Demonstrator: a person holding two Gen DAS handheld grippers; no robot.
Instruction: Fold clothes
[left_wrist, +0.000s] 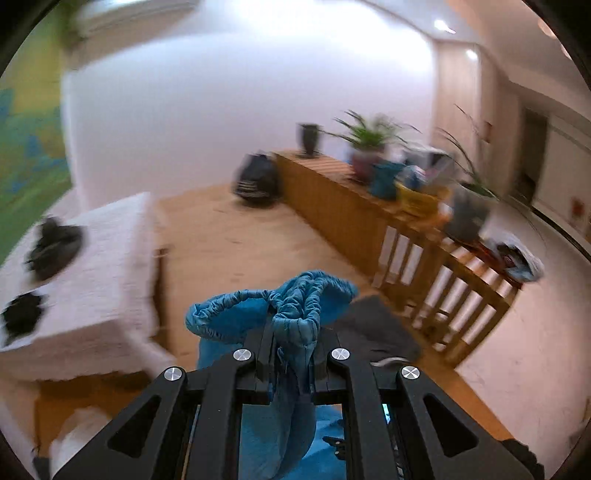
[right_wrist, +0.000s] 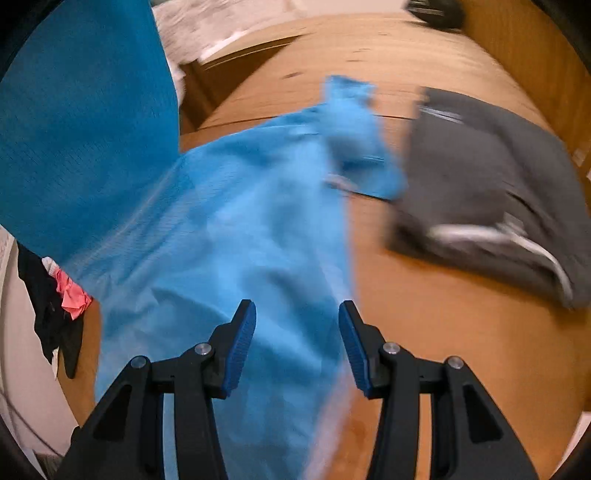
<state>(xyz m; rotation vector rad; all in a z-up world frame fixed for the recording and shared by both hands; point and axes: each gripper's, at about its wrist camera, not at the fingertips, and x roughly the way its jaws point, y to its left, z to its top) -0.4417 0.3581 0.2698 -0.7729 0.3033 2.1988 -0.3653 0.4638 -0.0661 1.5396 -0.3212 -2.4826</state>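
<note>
Blue shorts (left_wrist: 295, 306) are pinched at the waistband by the left gripper (left_wrist: 291, 354); the right gripper (right_wrist: 297, 343) is held with fingers spread above them.

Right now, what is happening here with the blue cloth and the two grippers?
A person is folding clothes with a gripper in each hand. The left gripper is shut on the gathered elastic edge of a blue garment and holds it up, so the rest hangs down onto the wooden table. The right gripper is open just above the lower part of the fabric, holding nothing. A grey garment lies folded nearby on the table.
</note>
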